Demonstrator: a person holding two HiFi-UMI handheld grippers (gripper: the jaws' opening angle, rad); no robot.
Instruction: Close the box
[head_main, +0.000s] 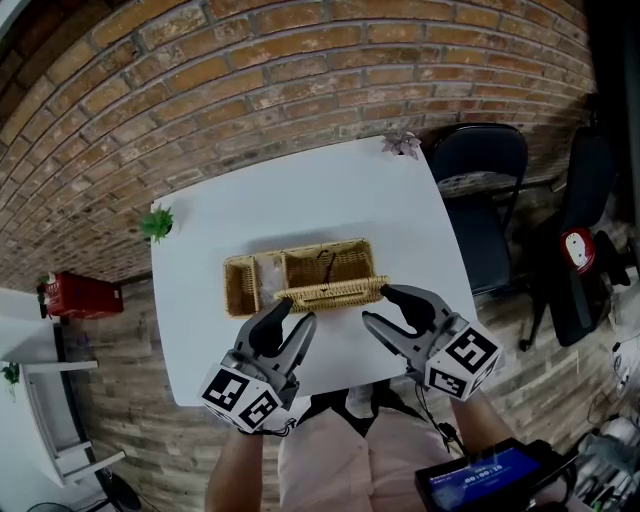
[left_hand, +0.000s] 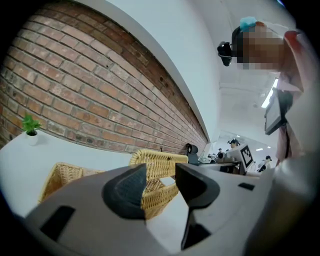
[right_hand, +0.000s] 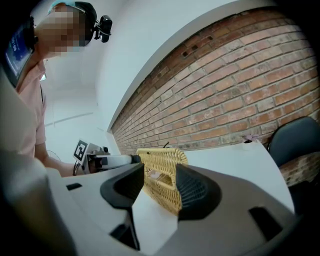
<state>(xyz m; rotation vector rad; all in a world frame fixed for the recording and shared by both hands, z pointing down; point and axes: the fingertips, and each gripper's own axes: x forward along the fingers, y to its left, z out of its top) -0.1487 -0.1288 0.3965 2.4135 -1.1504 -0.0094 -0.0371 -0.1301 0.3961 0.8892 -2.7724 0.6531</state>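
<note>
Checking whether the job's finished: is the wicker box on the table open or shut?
Open. The head view looks into the wicker box, and its lid stands raised along the near side, not lying over the top.

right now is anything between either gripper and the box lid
Nothing visible. The left gripper and right gripper, both open, sit close to the raised wicker lid, with only bare table in the gap.
</note>
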